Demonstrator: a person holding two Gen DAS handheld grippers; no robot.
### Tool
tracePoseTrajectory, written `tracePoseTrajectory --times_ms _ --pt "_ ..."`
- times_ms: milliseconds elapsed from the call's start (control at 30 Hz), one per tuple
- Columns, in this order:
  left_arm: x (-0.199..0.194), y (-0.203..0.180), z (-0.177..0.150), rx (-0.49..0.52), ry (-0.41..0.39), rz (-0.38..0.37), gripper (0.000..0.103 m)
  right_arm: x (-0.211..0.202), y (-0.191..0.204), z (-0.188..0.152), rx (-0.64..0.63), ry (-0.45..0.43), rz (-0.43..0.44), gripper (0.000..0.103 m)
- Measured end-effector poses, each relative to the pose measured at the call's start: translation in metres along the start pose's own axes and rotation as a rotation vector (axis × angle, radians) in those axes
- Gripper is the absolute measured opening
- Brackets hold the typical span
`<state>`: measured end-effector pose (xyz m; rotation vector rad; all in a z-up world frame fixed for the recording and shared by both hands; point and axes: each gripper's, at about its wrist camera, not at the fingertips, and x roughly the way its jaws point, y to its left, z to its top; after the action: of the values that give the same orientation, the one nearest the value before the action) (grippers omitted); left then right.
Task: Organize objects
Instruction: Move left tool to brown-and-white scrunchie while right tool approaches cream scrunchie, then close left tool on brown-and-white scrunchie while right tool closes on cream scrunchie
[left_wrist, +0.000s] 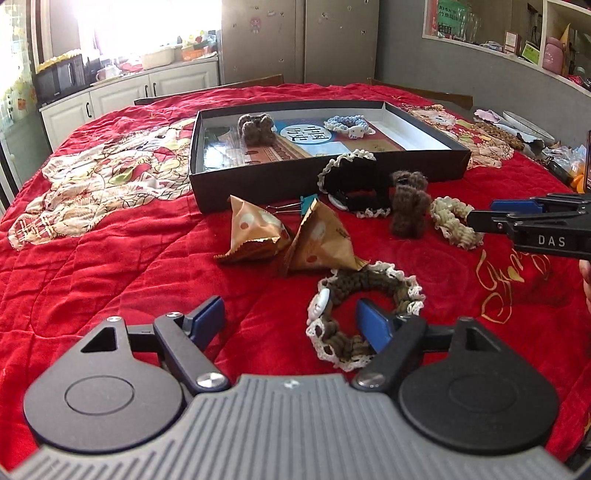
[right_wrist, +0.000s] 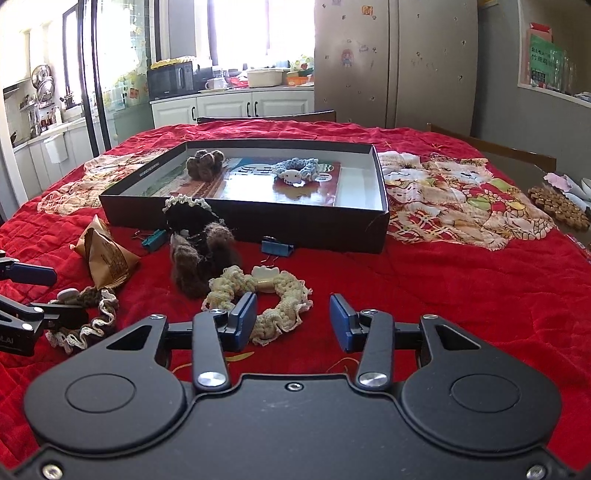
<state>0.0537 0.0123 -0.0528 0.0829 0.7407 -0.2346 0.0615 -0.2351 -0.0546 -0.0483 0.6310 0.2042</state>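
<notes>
My left gripper (left_wrist: 290, 317) unclenched, one finger inside brown scrunchie (left_wrist: 364, 314), nearest me, well short of black box (left_wrist: 325, 181). Right gripper (right_wrist: 293, 319) unclenched, straddling cream scrunchie (right_wrist: 258, 295) before box. Step: closing in. Next: clench both, carry to box.

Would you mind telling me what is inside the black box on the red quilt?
Inside the black box lie a brown crocheted piece and a blue crocheted scrunchie, both on a printed book. Whatever lies under the book is covered.

Red quilt (left_wrist: 110, 258): box (left_wrist: 288, 184), scrunchies, packets, clips
</notes>
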Motion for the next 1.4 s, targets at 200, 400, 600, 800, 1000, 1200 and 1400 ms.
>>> tracePoseTrajectory --times_ms 200,400,600,800,1000,1200,1400 --pt "0.000 -0.002 0.000 0.003 0.006 -0.017 0.074 0.002 0.001 -0.001 0.000 0.004 0.005 0.039" --pt "0.000 -0.006 -0.001 0.018 0.005 -0.028 0.062 0.006 0.001 -0.003 0.005 0.017 0.015 0.034" --pt "0.000 -0.008 0.000 0.021 0.004 -0.033 0.052 0.010 -0.003 -0.001 0.027 0.033 0.032 0.030" --pt "-0.001 -0.012 -0.001 0.030 0.002 -0.051 0.039 0.014 -0.002 0.000 0.035 0.044 0.043 0.025" --pt "-0.002 -0.013 0.000 0.031 0.004 -0.068 0.030 0.014 -0.002 0.000 0.038 0.043 0.055 0.016" --pt "-0.003 -0.013 0.000 0.033 0.004 -0.075 0.018 0.013 -0.002 0.000 0.040 0.036 0.061 0.011" --pt "-0.005 -0.011 0.001 0.022 0.006 -0.085 0.015 0.011 -0.003 0.000 0.040 0.027 0.057 0.009"
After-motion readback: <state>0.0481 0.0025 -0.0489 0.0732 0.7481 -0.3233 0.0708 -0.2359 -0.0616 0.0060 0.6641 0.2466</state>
